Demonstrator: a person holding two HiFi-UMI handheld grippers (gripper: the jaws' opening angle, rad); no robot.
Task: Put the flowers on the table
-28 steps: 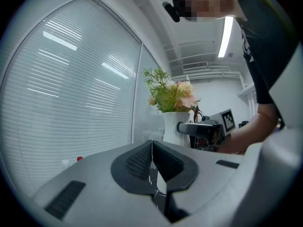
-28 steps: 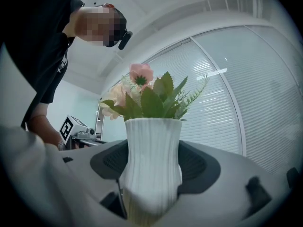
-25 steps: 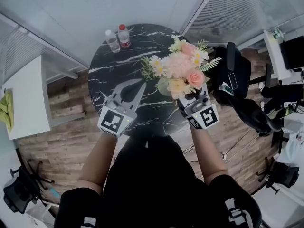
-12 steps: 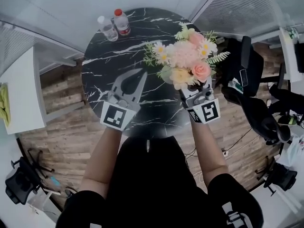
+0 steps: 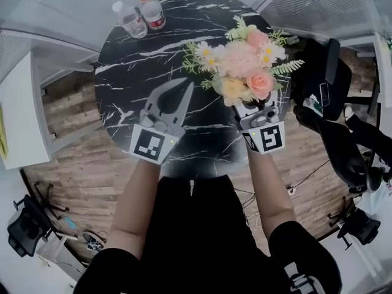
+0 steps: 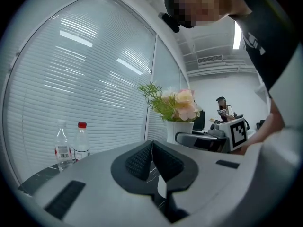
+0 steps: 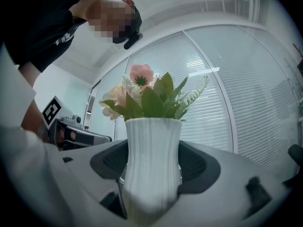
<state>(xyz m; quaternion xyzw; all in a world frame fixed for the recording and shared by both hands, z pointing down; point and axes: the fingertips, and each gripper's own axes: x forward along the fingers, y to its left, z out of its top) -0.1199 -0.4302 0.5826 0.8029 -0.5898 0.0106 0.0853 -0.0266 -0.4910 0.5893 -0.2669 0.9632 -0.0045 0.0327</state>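
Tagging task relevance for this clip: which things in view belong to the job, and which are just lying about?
Job: flowers in white vase; right gripper shut on it; marble table.
Lying about: two water bottles; office chair; white desk; left gripper, shut and empty.

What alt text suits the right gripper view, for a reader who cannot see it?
The right gripper is shut on a white ribbed vase of pink and cream flowers with green leaves, seen from low and close. Window blinds fill the background; the person leans overhead.
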